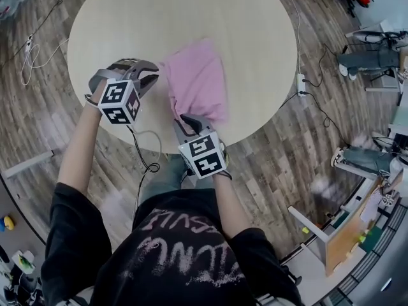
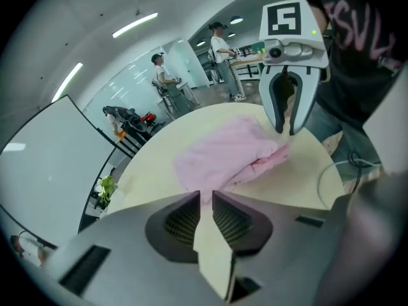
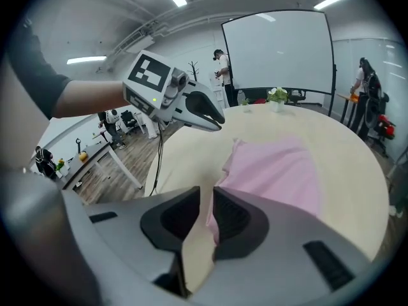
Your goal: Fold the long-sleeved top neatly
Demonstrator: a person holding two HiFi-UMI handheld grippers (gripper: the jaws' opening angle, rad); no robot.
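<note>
Pink top (image 1: 197, 81) lies folded small mid-frame on the table (image 1: 127, 18), so I'd guess that's why the left gripper (image 1: 152, 70) and right gripper (image 1: 185, 118) sit at its edges, jaws slightly apart, gripping nothing.

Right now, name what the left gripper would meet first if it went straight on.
Probably the pink top, its near edge just past the left gripper, jaws parted; depth is unclear, so the table may come first.
</note>
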